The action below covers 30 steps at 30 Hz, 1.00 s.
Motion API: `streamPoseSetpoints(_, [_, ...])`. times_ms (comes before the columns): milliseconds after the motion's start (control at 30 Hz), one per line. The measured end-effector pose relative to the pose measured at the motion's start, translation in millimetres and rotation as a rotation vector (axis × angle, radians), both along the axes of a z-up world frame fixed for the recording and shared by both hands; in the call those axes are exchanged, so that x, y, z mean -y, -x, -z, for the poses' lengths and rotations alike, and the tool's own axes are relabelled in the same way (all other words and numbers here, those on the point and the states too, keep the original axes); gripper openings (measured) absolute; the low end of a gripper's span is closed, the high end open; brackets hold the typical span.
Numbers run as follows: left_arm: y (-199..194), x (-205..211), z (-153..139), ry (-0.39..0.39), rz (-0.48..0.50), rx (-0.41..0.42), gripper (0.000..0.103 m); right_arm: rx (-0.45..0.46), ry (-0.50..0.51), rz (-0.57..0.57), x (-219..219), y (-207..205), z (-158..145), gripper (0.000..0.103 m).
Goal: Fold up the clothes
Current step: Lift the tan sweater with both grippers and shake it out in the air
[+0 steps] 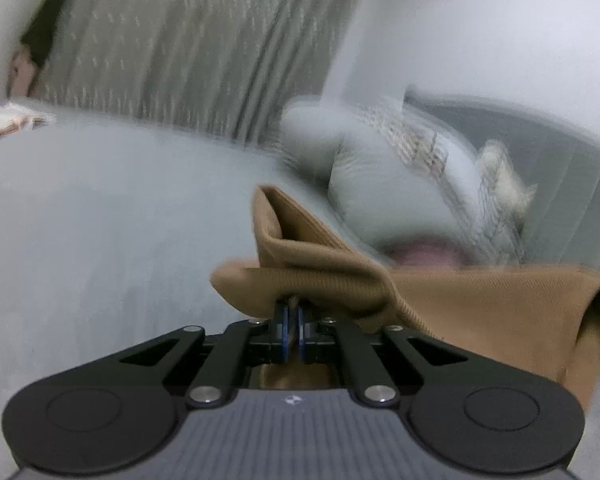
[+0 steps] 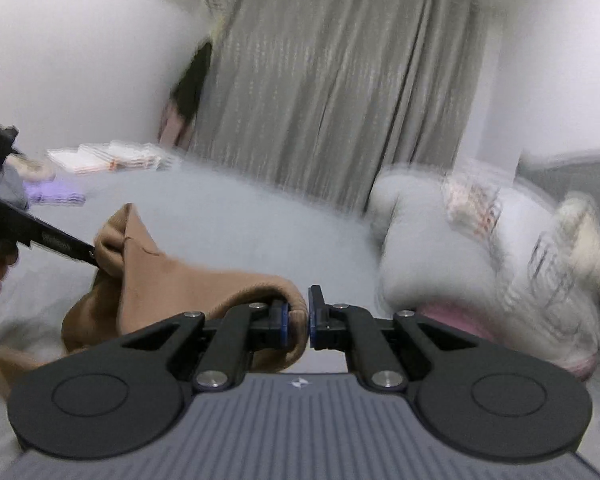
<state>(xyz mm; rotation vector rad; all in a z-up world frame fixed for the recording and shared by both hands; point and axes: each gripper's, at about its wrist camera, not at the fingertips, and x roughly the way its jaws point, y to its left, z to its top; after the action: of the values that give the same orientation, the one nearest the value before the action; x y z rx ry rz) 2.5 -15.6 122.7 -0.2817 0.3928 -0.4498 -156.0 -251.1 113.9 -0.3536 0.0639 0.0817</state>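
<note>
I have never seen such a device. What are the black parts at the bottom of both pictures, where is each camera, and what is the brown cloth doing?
No robot: a person holds one hand tool in each hand, each with two jaws and a camera looking along them. The black parts are those tools. One picture is from the left gripper, the other from the right gripper. Both are shut on the brown garment, each pinching a different part, so it hangs between them above the grey bed. Folded clothes lie at the far side, pillows to the right, a curtain behind.
</note>
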Motion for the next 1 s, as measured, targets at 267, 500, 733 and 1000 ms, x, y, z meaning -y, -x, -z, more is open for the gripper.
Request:
streamPoseSetpoints(267, [87.7, -66.8, -112.9, 0.179, -0.063, 0.227, 0.003, 0.283, 0.076, -0.073, -18.7, 113.7, -108.2, 0.01])
streamPoseSetpoints(500, [148.1, -79.0, -142.8, 0.014, 0.008, 0.315, 0.009, 0.28, 0.168, -0.169, -33.4, 167.7, -188.5, 0.01])
streamPoseSetpoints(733, [165.0, -12.5, -57.9, -0.126, 0.27, 0.155, 0.032, 0.025, 0.082, -0.155, -17.3, 140.0, -165.6, 0.011])
streamPoseSetpoints(1000, [236.1, 122.9, 22.8, -0.597, 0.472, 0.397, 0.081, -0.129, -0.011, -0.098, 2.2, 95.4, -116.3, 0.011])
